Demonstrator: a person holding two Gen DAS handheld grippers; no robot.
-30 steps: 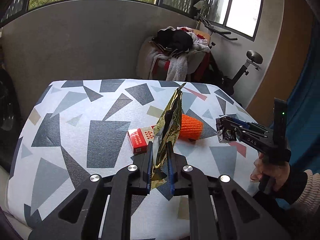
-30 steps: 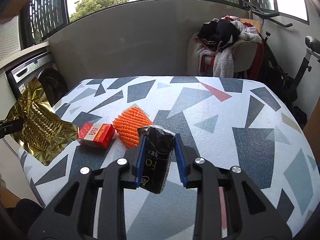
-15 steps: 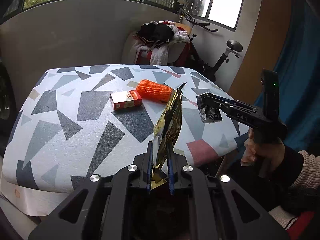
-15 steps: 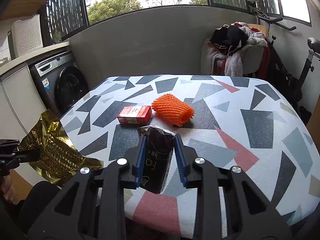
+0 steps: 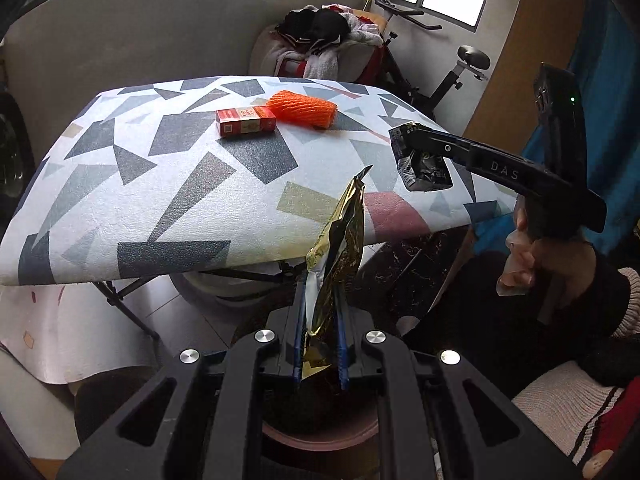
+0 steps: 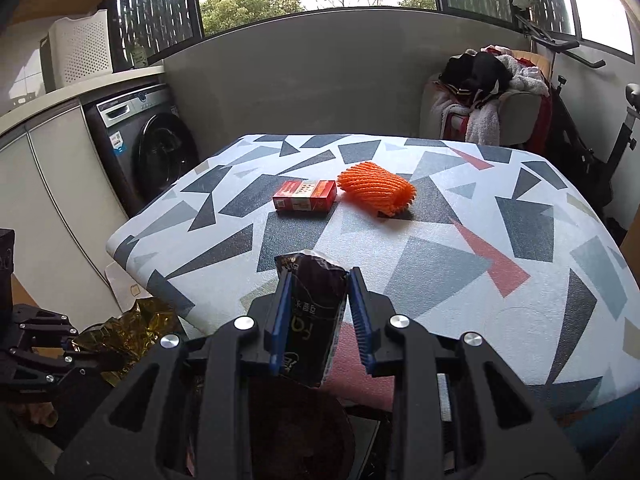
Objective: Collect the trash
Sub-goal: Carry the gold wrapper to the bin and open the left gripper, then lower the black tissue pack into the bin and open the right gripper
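My left gripper [image 5: 319, 288] is shut on a gold foil wrapper [image 5: 340, 248] and holds it below the front edge of the table [image 5: 160, 208], over a dark round bin [image 5: 320, 424]. My right gripper [image 6: 318, 276] is shut on a black snack packet [image 6: 314, 312] at the table's near edge; the bin [image 6: 296, 432] lies under it. The right gripper with the packet [image 5: 422, 164] also shows in the left wrist view. A red cigarette box [image 6: 305, 195] and an orange foam fruit net [image 6: 376, 187] lie on the table. The gold wrapper [image 6: 128, 332] shows low left in the right wrist view.
A washing machine [image 6: 152, 144] and cabinets [image 6: 48, 200] stand left of the table. A chair heaped with clothes [image 6: 484, 92] and an exercise bike [image 5: 452, 76] stand behind it. Folding table legs [image 5: 132, 304] show underneath. A blue curtain [image 5: 612, 92] hangs right.
Both grippers have drawn back from the tabletop and dropped toward the floor, each still gripping its piece. The bin has come into view beneath them.
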